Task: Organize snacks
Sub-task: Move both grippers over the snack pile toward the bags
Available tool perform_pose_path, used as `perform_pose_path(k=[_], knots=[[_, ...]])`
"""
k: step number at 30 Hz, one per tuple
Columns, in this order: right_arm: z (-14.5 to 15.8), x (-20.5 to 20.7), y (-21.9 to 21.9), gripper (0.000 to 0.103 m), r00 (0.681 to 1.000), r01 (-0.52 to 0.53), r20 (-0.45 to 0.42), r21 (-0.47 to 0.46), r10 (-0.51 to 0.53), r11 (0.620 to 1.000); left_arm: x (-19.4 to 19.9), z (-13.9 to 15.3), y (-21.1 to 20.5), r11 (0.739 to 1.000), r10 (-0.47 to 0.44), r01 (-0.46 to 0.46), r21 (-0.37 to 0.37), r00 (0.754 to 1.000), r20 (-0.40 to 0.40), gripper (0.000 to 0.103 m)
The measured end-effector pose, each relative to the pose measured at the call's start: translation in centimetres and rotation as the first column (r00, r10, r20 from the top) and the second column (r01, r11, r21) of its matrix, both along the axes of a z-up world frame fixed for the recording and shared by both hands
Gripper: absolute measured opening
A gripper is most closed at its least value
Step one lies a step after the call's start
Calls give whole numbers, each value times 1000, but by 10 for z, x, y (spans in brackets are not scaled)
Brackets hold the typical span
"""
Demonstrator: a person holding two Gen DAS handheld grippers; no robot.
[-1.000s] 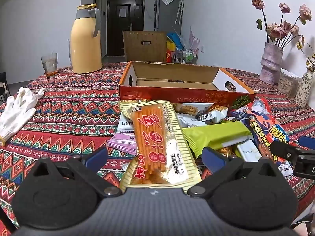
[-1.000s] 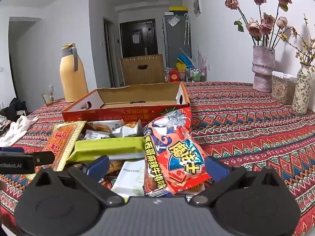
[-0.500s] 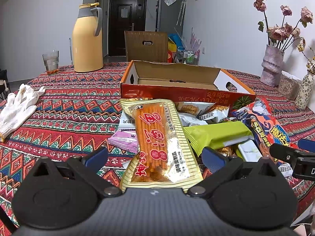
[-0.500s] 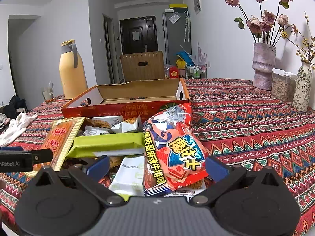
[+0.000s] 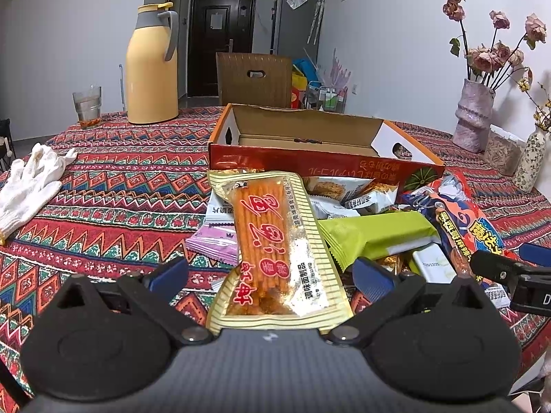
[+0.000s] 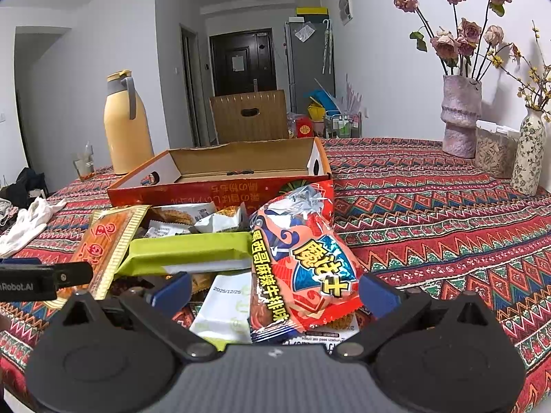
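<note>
Even, cool indoor light is seen; no source is visible. Soft shadows are cast on the wall behind the flowers (image 6: 458, 39). Glare is caught on the foil snack wrappers (image 5: 303, 258). Strong fisheye bending and dark corner vignetting are noted. Focus is sharp throughout.

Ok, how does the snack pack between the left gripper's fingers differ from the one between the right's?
The stick snack pack is flat, gold-striped with a clear window showing orange sticks; the red bag is puffy and opaque, printed red and blue. The stick snack pack sits at the pile's left edge, the red bag at its right, both in front of the open box. Both lie unlifted between open fingers, left gripper and right gripper.
</note>
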State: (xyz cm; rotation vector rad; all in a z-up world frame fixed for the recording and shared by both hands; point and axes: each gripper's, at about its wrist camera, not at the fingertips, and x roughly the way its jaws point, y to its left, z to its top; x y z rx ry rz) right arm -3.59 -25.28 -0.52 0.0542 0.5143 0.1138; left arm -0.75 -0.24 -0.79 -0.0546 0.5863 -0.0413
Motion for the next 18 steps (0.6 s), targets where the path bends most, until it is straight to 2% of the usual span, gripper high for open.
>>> perform_pose_path(k=[18], knots=[[0, -1, 0, 103, 1000, 0, 5, -1, 0, 1000, -6, 2, 0, 1000, -2, 2, -7, 1000, 13, 103]])
